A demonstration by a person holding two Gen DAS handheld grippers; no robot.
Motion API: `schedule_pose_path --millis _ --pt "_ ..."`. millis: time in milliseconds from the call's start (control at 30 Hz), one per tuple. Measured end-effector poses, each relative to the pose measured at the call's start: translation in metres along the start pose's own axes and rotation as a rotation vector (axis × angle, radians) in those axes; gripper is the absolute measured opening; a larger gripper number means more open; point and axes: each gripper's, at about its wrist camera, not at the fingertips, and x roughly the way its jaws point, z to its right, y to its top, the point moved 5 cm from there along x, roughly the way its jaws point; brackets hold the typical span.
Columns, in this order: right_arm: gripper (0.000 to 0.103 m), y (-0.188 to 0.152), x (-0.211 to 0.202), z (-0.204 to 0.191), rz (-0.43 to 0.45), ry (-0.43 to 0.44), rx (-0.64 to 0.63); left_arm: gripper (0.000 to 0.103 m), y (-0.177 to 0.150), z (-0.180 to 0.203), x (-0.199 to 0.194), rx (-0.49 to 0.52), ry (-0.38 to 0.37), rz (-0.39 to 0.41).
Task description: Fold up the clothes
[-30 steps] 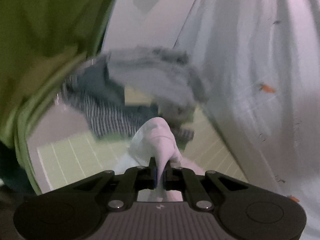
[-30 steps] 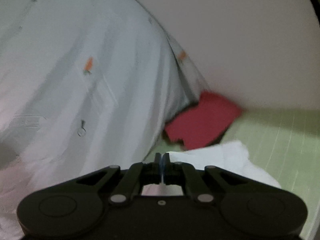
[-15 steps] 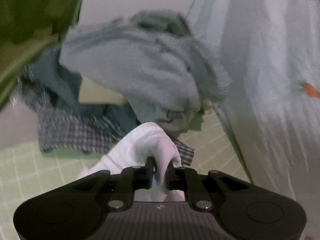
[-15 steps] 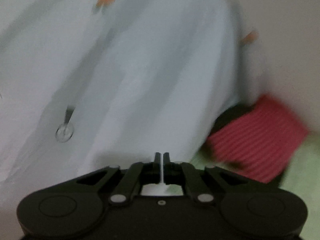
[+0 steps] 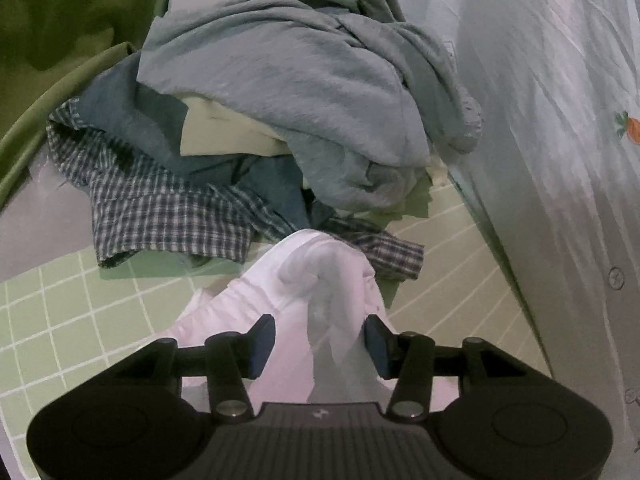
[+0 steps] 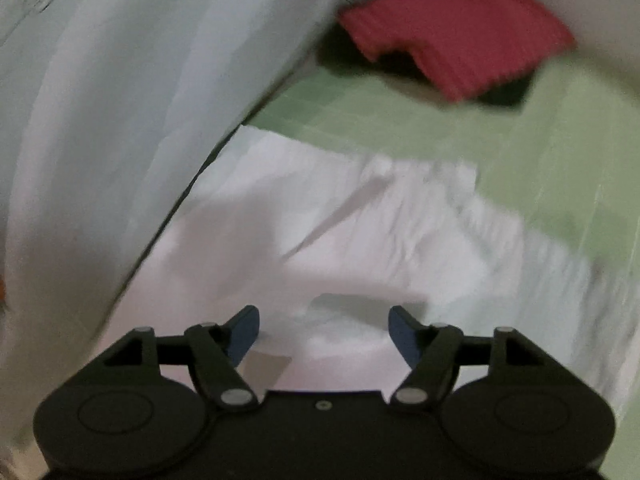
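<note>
A white garment (image 5: 320,280) lies bunched on the green gridded mat (image 5: 60,312). My left gripper (image 5: 318,344) is open, its jaws spread on either side of a raised fold of the white cloth. In the right wrist view the same white garment (image 6: 360,232) lies spread on the mat (image 6: 540,152). My right gripper (image 6: 324,332) is open just above the cloth and holds nothing.
A pile of unfolded clothes, grey-blue top (image 5: 300,80) over a checked shirt (image 5: 160,208), lies beyond the left gripper. A person's pale shirt with carrot print (image 5: 560,140) hangs at the right. A red folded cloth (image 6: 460,40) lies far on the mat.
Both grippers were shut on the white garment and have opened, letting it go. Both have dropped closer to the mat, and the white cloth now lies spread under the right one.
</note>
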Motion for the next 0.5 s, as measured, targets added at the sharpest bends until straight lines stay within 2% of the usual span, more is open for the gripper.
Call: schedule_pose_path --millis 100,167,300,333,367,400,433,467,500 --pt "0.076 -0.009 0.005 -0.010 -0.036 0.067 0.122 0.051 0.001 0.006 -0.003 0.012 -0.009 0.010" --pt "0.078 -0.013 0.010 -0.021 -0.069 0.114 0.114 0.051 0.002 0.009 -0.004 0.015 -0.013 0.011" --pt "0.079 -0.010 0.019 -0.029 -0.045 0.092 0.105 0.048 0.004 0.011 0.000 0.000 -0.023 -0.002" --pt "0.075 -0.007 0.021 -0.028 -0.026 0.083 0.113 0.037 0.004 0.010 0.003 -0.010 -0.028 -0.011" --pt "0.070 -0.004 0.023 -0.025 -0.008 0.061 0.130 0.020 0.005 0.010 0.005 -0.020 -0.033 -0.020" --pt "0.046 -0.001 0.024 -0.022 0.010 0.038 0.146 0.012 0.006 0.009 0.007 -0.031 -0.038 -0.028" --pt "0.016 0.003 0.025 -0.019 0.023 0.019 0.161 0.005 0.006 0.009 0.010 -0.043 -0.047 -0.034" --pt "0.006 0.008 0.022 -0.015 0.042 -0.012 0.168 0.003 0.007 0.010 0.012 -0.048 -0.052 -0.032" --pt "0.004 0.012 0.018 -0.012 0.062 -0.042 0.175 0.003 0.007 0.011 0.012 -0.044 -0.049 -0.026"
